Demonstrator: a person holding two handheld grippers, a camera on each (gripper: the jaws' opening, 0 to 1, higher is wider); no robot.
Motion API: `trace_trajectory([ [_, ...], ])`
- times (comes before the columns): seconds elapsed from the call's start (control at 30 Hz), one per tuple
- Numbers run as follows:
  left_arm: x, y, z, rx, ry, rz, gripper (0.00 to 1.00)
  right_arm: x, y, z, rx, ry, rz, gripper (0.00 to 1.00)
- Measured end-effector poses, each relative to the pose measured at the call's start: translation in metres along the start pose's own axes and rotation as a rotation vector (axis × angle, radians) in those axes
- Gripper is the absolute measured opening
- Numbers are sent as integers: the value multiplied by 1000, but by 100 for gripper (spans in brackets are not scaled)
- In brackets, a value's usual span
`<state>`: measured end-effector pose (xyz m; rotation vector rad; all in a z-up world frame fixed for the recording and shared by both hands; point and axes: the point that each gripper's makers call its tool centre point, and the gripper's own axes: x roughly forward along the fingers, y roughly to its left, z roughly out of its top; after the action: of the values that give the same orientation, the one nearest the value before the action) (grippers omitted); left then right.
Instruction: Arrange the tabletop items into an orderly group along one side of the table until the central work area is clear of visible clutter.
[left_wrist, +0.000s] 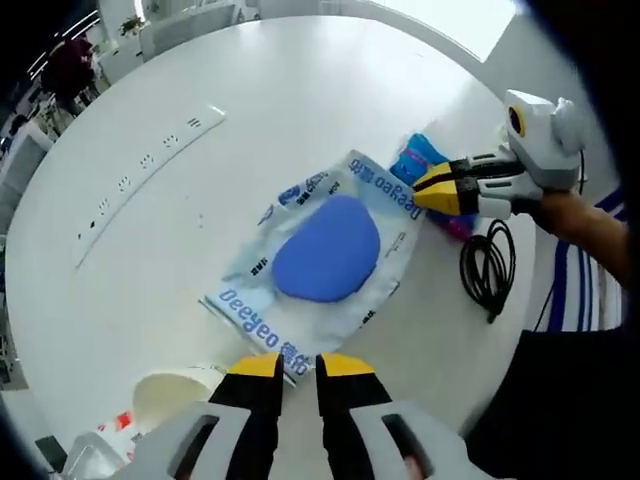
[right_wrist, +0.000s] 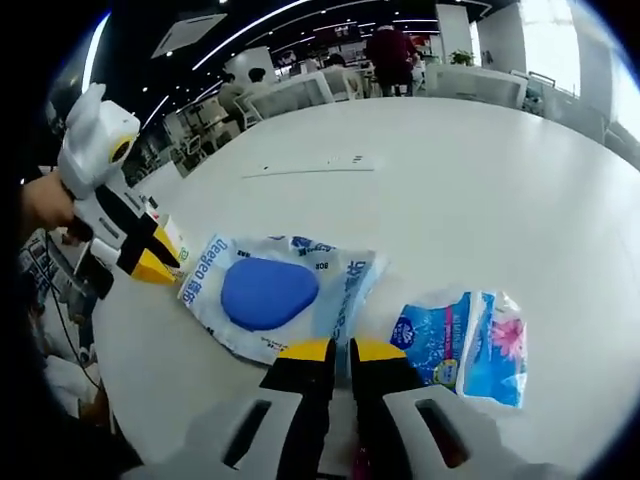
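Note:
A white wipes packet (left_wrist: 330, 260) (right_wrist: 270, 295) with blue lettering and a blue oval lid lies flat on the round white table (left_wrist: 300, 90) (right_wrist: 480, 180). My left gripper (left_wrist: 300, 368) (right_wrist: 160, 265) has its yellow-tipped jaws nearly together on the packet's near corner. At the packet's opposite edge, my right gripper (right_wrist: 342, 350) (left_wrist: 428, 192) is pinched on it the same way. A blue tissue pack (right_wrist: 465, 345) (left_wrist: 418, 158) with a pink flower print rests just beyond the right gripper.
A long white power strip (left_wrist: 140, 175) (right_wrist: 310, 165) lies across the far table. A coiled black cable (left_wrist: 488, 268) sits near the table edge by a person's arm. A white paper cup (left_wrist: 175, 395) stands left of my left gripper. Chairs and tables fill the background.

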<state>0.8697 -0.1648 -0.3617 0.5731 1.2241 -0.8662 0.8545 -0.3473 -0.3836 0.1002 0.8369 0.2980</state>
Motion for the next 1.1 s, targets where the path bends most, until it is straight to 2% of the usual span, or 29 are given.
trace_trajectory([
  [0.23, -5, -8, 13, 57, -64, -7, 22, -20, -2, 10, 33, -75, -9, 12],
  [0.33, -7, -16, 23, 47, -109, -42, 26, -32, -4, 10, 54, -102, -28, 14],
  [0.4, -8, -22, 33, 40, -159, -65, 28, -41, -6, 10, 74, -129, -42, 16],
  [0.63, -3, -34, 47, 84, -227, -90, 42, -74, -15, 0, 152, -203, -107, 25],
  [0.9, 8, -56, 59, 175, -223, -156, 54, -102, -28, -25, 233, -231, -181, 39],
  [1.0, 12, -65, 67, 206, -227, -187, 59, -110, -32, -33, 269, -242, -207, 49],
  [1.1, 16, -75, 76, 246, -239, -220, 65, -114, -35, -41, 287, -234, -228, 50],
])
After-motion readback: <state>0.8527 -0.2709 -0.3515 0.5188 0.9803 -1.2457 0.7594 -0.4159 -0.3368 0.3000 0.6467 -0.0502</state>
